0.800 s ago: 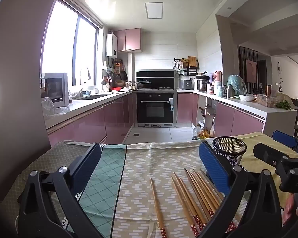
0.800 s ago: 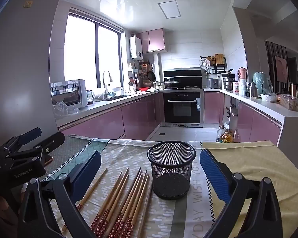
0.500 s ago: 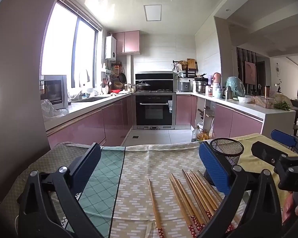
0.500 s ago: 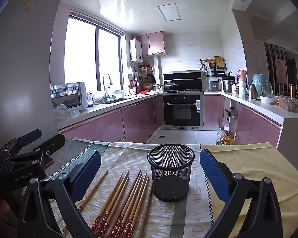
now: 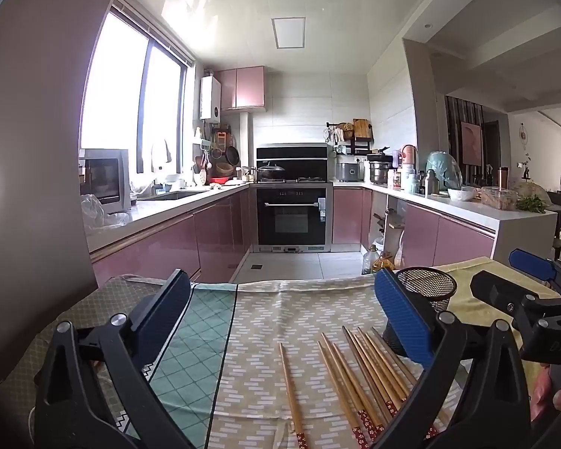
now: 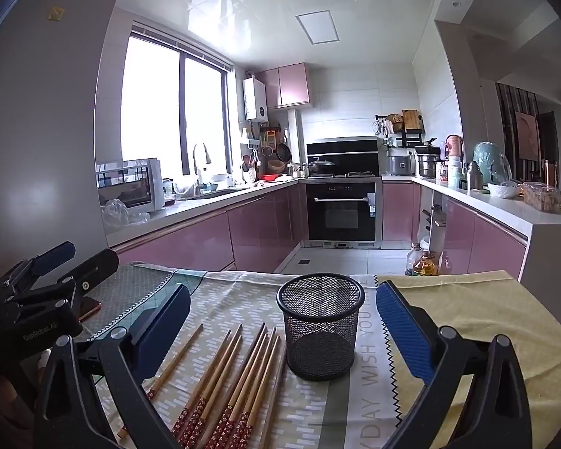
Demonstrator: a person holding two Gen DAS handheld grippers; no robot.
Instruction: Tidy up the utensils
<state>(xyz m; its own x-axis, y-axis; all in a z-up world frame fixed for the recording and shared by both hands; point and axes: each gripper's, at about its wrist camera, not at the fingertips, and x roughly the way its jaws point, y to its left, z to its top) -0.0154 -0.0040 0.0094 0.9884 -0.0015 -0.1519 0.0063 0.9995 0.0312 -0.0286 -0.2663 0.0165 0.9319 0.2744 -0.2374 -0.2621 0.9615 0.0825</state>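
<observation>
Several wooden chopsticks (image 5: 362, 374) with red patterned ends lie side by side on the patterned tablecloth; they also show in the right wrist view (image 6: 239, 370). One chopstick (image 5: 291, 389) lies apart to their left. A black mesh cup (image 6: 319, 331) stands upright and empty just right of them; it is partly hidden behind my left finger in the left wrist view (image 5: 430, 288). My left gripper (image 5: 280, 318) is open and empty above the cloth. My right gripper (image 6: 280, 321) is open and empty, with the cup between its fingers further ahead.
The table (image 6: 478, 318) carries a beige, teal and yellow cloth, its far edge facing the kitchen floor. A phone (image 6: 89, 305) lies at the left under the other gripper. Pink cabinets, an oven (image 5: 293, 217) and oil bottles (image 5: 377, 260) stand beyond.
Both views have tilted upward slightly, so the table contents sit a little lower in frame. The chopsticks and the cup have not moved. Both grippers stay open.
</observation>
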